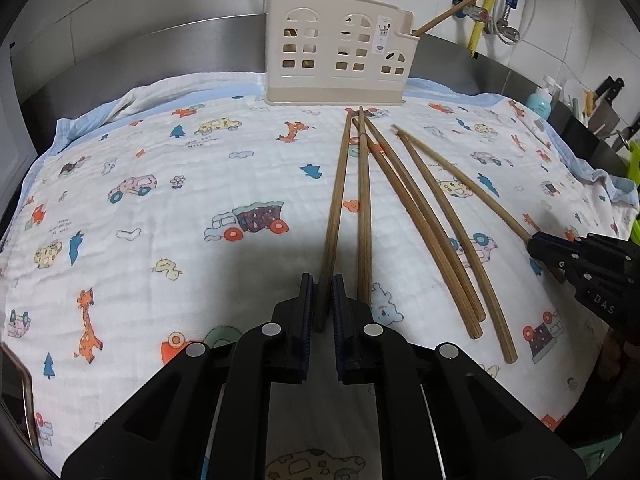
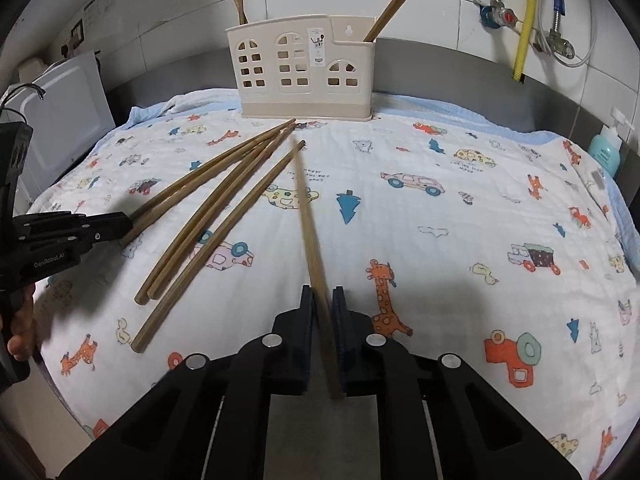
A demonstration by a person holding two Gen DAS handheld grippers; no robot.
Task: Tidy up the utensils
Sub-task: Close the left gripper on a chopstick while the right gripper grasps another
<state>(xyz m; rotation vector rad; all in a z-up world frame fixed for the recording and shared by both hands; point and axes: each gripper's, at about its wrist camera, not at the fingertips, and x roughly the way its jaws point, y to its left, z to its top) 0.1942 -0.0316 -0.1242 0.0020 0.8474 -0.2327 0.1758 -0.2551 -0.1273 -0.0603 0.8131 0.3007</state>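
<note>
Nearest in the left wrist view, the left gripper [image 1: 323, 300] has its two pads pressed onto the near end of one wooden chopstick [image 1: 334, 216], which runs straight away over the printed cloth [image 1: 160, 208] toward the far edge. In the right wrist view the right gripper [image 2: 323, 312] is likewise clamped on a chopstick [image 2: 310, 224], with the stick's near end poking back past the pads and its tip raised off the cloth, slightly blurred. Between the two grippers, the loose chopsticks [image 1: 416, 220] lie on the cloth in a fan: one just beside the left-held stick, a touching pair next to that, and one more curved stick toward the right, all with their far tips gathered close together near the holder. A hand [image 2: 22, 328] grips the left tool's handle at the left edge of the right wrist view. At the far edge of the cloth, about mid-width, the cream utensil holder [image 1: 340, 52] stands upright with window-shaped cutouts; chopsticks already stand in its left end compartment [image 2: 240, 4] and lean out of its lower right end compartment [image 2: 394, 4]. Behind it, a steel ledge [image 1: 160, 44] meets the tiled wall [image 2: 420, 8].
</note>
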